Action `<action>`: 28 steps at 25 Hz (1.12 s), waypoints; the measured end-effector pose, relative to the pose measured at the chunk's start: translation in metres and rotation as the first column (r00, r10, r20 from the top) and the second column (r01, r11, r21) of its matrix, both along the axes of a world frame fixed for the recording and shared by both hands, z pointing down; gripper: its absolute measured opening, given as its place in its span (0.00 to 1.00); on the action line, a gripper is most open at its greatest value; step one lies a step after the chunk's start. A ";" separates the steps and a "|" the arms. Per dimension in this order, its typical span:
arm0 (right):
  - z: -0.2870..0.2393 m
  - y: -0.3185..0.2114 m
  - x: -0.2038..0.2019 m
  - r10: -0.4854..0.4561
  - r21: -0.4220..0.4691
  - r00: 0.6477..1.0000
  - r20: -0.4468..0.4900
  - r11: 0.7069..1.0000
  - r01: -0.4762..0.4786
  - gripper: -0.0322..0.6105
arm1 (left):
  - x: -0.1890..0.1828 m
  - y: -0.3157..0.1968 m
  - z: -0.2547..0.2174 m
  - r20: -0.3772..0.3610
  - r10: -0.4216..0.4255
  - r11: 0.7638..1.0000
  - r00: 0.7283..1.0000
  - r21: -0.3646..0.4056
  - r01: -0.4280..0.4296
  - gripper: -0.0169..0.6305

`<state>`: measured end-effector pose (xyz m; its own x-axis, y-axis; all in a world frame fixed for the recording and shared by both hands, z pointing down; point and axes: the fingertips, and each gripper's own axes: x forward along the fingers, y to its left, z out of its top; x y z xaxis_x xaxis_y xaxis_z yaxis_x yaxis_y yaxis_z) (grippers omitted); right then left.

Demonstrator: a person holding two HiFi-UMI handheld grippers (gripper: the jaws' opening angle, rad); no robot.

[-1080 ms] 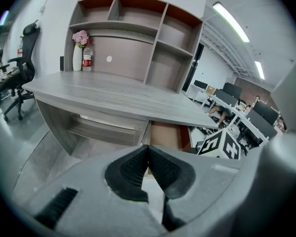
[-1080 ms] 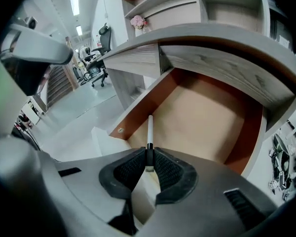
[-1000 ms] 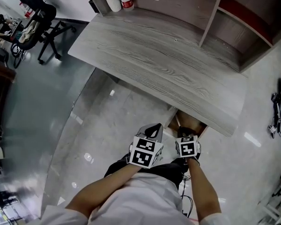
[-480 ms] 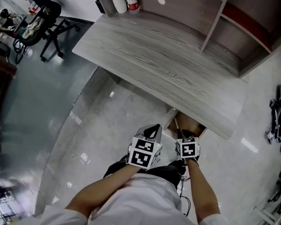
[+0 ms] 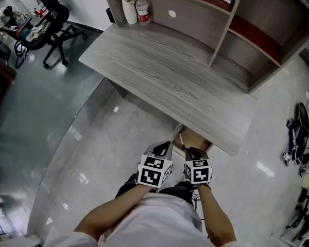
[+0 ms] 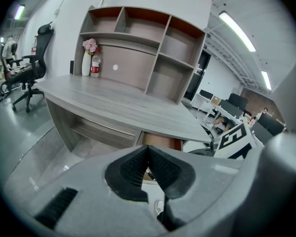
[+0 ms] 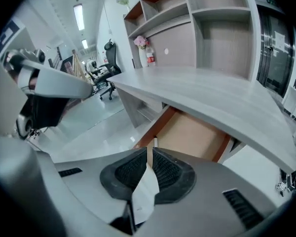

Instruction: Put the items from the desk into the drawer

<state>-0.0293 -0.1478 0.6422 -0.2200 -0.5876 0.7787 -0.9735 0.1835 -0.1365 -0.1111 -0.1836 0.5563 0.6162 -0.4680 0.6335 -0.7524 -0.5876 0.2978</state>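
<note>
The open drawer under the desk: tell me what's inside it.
The drawer shows only a bare tan bottom in the right gripper view. Its back runs under the desk and its front is hidden by the right gripper, so those parts can't be checked.

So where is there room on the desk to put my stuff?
Nearly the whole desk is bare, from its front edge back to the shelves. Only the back left corner is crowded, with the vase and bottle. The open drawer under the right end looks empty too. The right gripper pinches a white slip.
</note>
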 end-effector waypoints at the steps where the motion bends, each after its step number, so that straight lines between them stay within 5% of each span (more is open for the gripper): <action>1: -0.009 0.000 0.001 -0.004 0.016 1.000 0.005 1.000 0.004 0.10 | 0.003 0.002 -0.002 -0.002 -0.005 1.000 1.000 0.002 0.005 0.03; 15: -0.120 -0.004 0.006 -0.086 0.234 0.992 0.092 0.970 0.062 0.05 | 0.037 0.035 -0.036 -0.033 -0.056 0.997 0.998 0.049 0.057 0.03; 28: -0.139 0.000 0.015 -0.102 0.299 0.991 0.092 0.952 0.070 0.05 | 0.060 0.033 -0.045 -0.053 -0.036 0.993 0.998 0.107 0.041 0.03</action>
<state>-0.0145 -0.1482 0.5036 -0.3510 -0.7624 0.5436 -0.9353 0.3132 -0.1647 -0.0515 -0.1509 0.5110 0.6264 -0.5562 0.5462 -0.7607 -0.5892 0.2724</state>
